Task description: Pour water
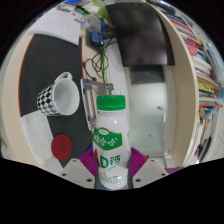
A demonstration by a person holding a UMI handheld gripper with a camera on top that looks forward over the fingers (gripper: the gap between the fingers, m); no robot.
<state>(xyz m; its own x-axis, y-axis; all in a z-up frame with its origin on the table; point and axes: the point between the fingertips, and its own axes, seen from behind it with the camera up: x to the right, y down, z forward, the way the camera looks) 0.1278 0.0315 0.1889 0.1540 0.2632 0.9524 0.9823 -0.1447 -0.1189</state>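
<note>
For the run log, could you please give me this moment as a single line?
task: pour water | gripper: shut on bottle | bottle: upright, green cap on | mug: beyond fingers, tipped on its side | pouring: not yet begun

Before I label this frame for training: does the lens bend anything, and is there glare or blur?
Gripper view: strong fisheye bending, so the table edge and background curve; the bottle between the fingers is sharp, its label readable; soft highlights on the white mug, no harsh glare; background clutter is softer and bright.
</note>
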